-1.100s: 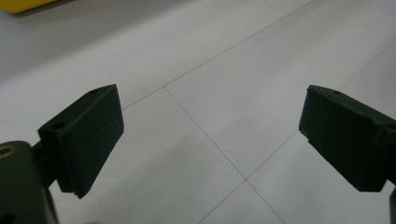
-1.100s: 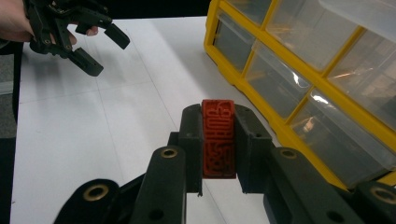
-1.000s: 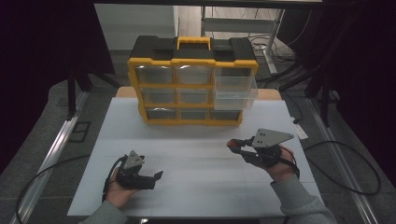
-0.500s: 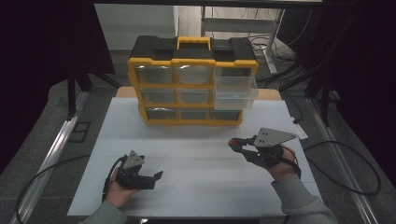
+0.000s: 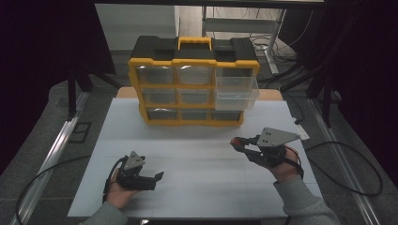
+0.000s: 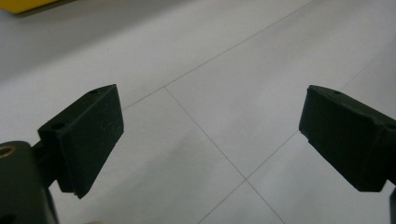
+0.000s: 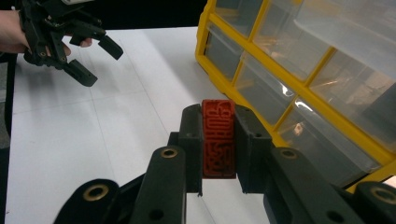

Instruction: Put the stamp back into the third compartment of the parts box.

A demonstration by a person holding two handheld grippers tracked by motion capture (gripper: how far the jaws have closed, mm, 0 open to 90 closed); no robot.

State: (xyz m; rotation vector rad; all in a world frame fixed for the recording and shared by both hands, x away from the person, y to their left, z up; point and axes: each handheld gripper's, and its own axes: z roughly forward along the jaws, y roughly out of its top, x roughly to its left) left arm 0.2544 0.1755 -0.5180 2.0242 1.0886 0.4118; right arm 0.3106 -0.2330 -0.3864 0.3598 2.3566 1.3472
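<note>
red block's [image 7: 218,138] sides hidden, contents of drawers [image 7: 261,79] perhaps blurred

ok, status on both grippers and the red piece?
Right gripper shut on red block, held above the table. Left gripper open, empty. Organizer ahead, one right-hand drawer pulled out. Path between clear.

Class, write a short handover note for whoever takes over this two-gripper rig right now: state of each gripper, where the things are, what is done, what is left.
Right gripper: shut on the red block, held above the white table, in front of the cabinet's right side.
Left gripper: open, nothing between the jaws, low over the table at the near left.
Yellow drawer cabinet: stands at the far side of the table; one clear drawer on its right column is pulled out.
Done: block picked up, drawer open.
Left, probably: carry the block to the open drawer, release it, then push the drawer shut.
</note>
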